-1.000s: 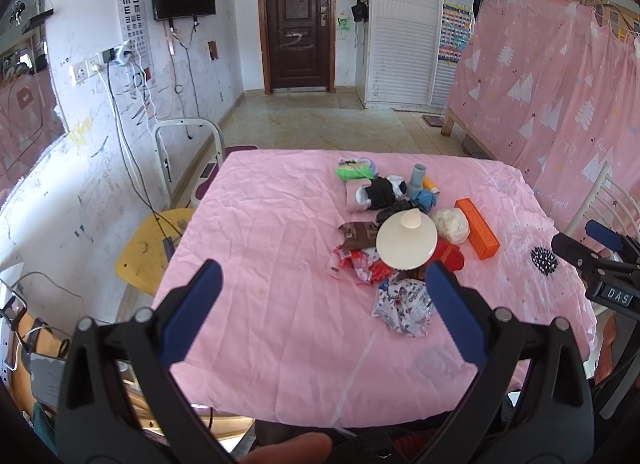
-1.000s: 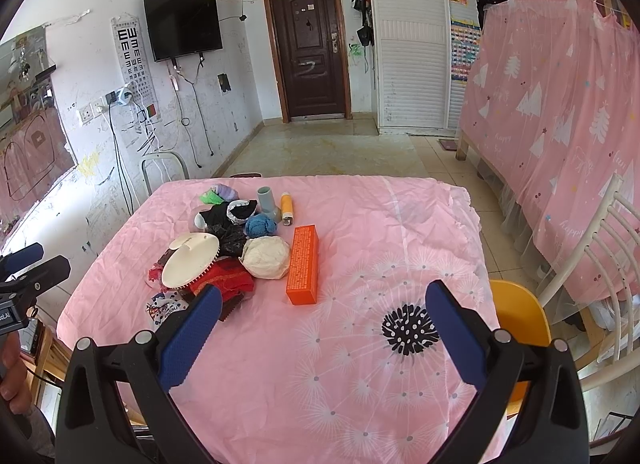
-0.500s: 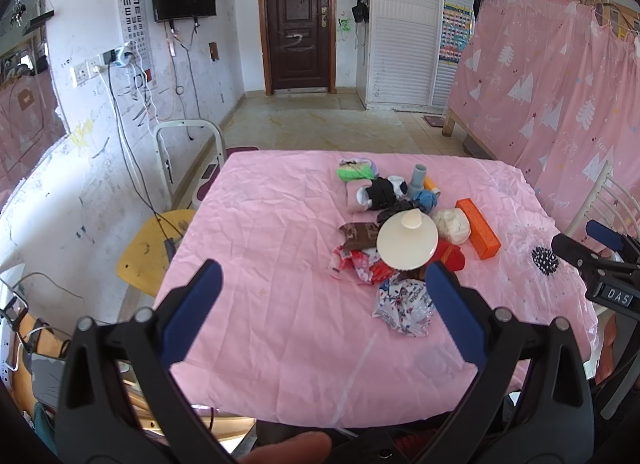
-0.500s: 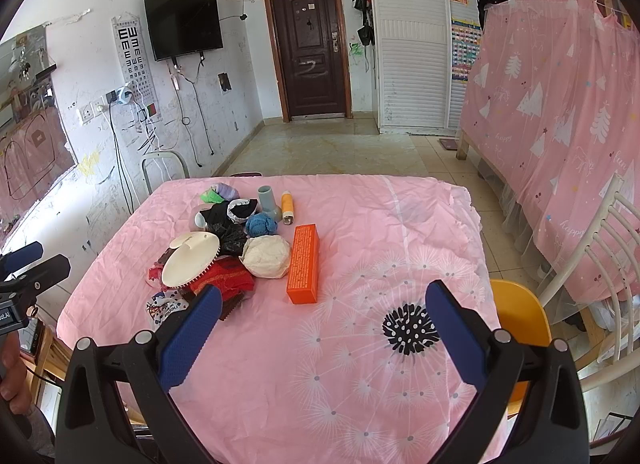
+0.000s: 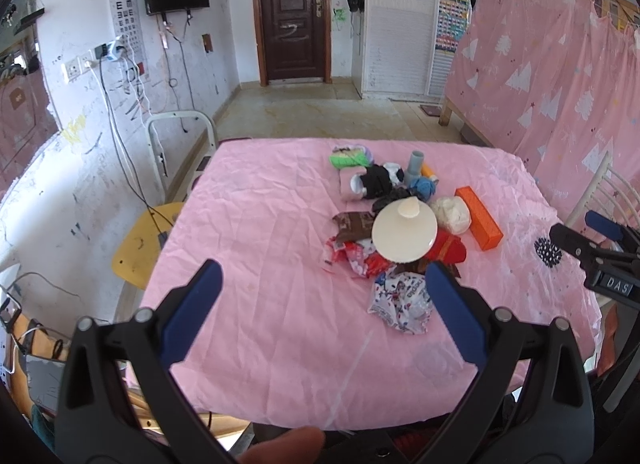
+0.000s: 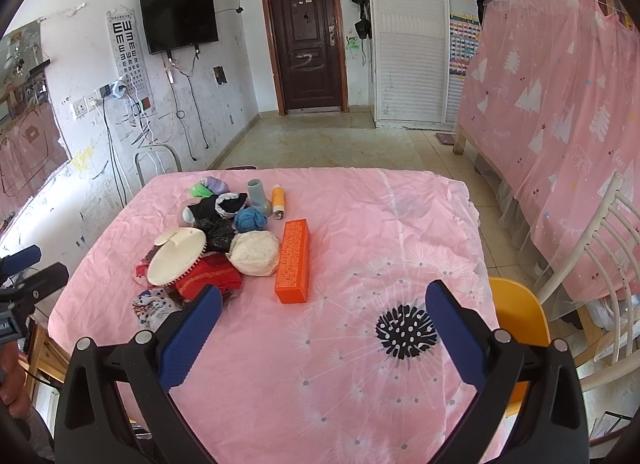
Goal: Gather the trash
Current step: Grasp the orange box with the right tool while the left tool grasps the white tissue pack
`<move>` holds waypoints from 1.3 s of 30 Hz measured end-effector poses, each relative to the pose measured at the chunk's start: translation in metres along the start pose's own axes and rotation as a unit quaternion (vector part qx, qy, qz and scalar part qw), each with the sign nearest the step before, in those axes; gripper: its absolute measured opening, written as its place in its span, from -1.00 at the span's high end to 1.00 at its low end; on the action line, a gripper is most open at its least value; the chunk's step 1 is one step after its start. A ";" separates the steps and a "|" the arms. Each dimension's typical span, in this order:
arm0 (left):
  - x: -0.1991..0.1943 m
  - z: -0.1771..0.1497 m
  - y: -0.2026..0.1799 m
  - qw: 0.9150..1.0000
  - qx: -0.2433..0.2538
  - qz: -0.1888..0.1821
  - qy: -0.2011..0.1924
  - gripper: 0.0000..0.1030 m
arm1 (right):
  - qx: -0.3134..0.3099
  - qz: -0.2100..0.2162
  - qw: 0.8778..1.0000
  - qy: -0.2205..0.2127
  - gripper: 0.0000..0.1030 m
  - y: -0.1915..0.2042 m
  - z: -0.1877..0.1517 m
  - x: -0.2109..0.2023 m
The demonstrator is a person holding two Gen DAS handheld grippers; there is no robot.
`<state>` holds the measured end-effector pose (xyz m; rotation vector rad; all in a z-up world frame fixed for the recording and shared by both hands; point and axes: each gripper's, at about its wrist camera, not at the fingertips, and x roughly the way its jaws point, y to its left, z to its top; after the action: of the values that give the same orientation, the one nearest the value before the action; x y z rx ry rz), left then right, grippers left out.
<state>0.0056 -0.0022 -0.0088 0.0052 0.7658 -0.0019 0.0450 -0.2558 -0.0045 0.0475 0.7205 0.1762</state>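
Note:
A heap of trash lies on the pink tablecloth (image 5: 260,224): a cream round lid (image 5: 403,231) (image 6: 176,260), a crumpled printed wrapper (image 5: 402,301), a red wrapper (image 6: 212,276), a white wad (image 6: 256,253), an orange box (image 5: 479,223) (image 6: 294,261), a blue ball (image 6: 249,219), a black bag (image 6: 216,230), a grey tube (image 6: 258,196) and an orange bottle (image 6: 278,201). My left gripper (image 5: 320,306) hangs open over the near table edge, left of the heap. My right gripper (image 6: 320,322) is open too, nothing between its fingers, near the orange box.
A yellow chair (image 5: 140,240) stands at the table's left side, a white metal frame (image 5: 176,136) behind it. Another yellow seat (image 6: 518,316) and a white chair (image 6: 592,264) stand on the right. A pink curtain (image 6: 560,104) hangs beyond. The dark door (image 6: 306,44) is at the back.

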 end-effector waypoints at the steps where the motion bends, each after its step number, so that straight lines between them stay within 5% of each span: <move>1: 0.005 0.000 -0.001 1.000 0.001 -0.001 0.005 -0.88 | 0.000 -0.001 1.000 0.003 -0.78 -0.001 0.001 0.003; 19: 0.076 0.020 -0.035 0.997 0.025 -0.054 0.056 -0.88 | -0.006 0.020 0.998 0.061 -0.77 -0.010 0.018 0.076; 37: 0.105 -0.021 -0.047 0.984 0.054 -0.101 0.135 -0.87 | -0.023 0.051 0.992 0.115 0.12 0.000 0.018 0.119; 39: 0.111 -0.022 -0.047 0.982 0.054 -0.107 0.143 -0.67 | -0.025 0.051 0.991 0.118 0.27 0.001 0.017 0.122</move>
<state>0.0701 -0.0494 -0.1021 0.0262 1.0501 -0.2513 0.1459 -0.2334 -0.0711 0.0151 0.9507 0.3022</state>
